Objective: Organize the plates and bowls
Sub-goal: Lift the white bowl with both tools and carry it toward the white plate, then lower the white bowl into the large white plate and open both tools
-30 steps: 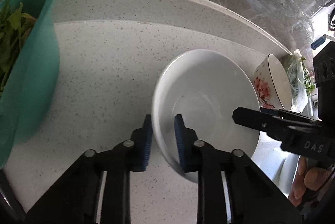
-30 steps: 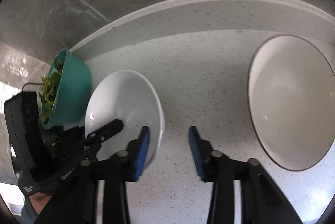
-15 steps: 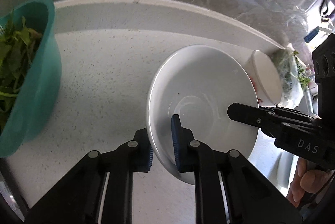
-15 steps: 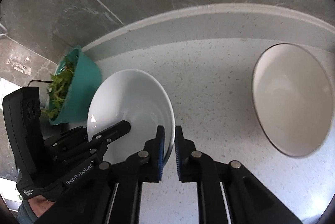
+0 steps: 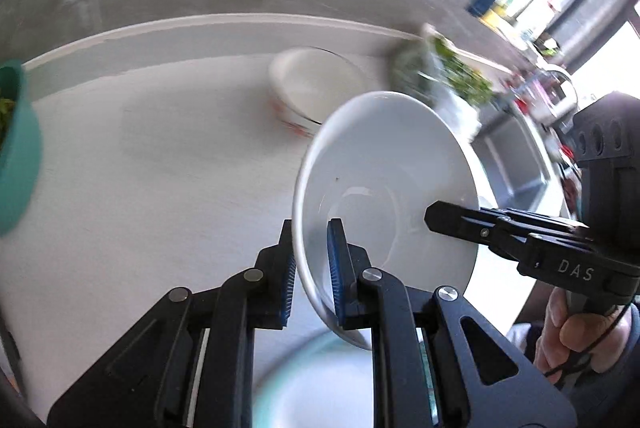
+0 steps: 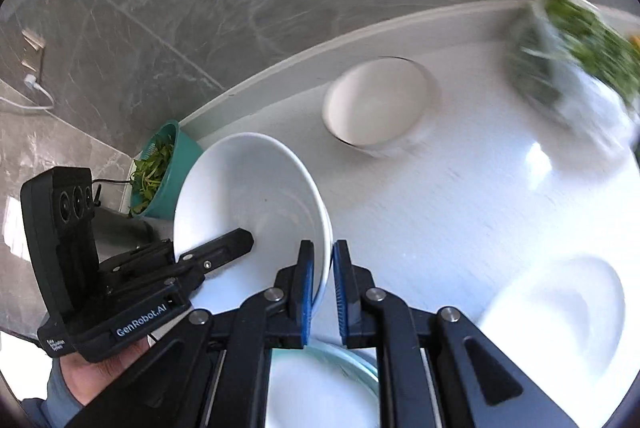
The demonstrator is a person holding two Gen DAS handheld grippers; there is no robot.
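Observation:
A plain white bowl (image 5: 384, 164) is held in the air between both grippers, tilted. My left gripper (image 5: 311, 260) is shut on its near rim. My right gripper (image 6: 322, 280) is shut on the opposite rim of the same bowl (image 6: 248, 196). A flowered bowl with a dark rim (image 5: 312, 88) stands on the white counter beyond it; it also shows in the right wrist view (image 6: 376, 104). A plate with a pale green edge (image 6: 320, 388) lies below the grippers. Another white dish (image 6: 560, 316) lies at the right.
A teal colander of greens (image 6: 160, 168) stands at the left by the grey wall; it also shows in the left wrist view (image 5: 16, 148). A bag of greens (image 6: 572, 48) lies at the back right. A sink (image 5: 516, 164) is at the counter's right end.
Both grippers have lifted the white bowl off the counter and pulled it back toward me. The flowered bowl and colander now look farther away; plates have come into view below.

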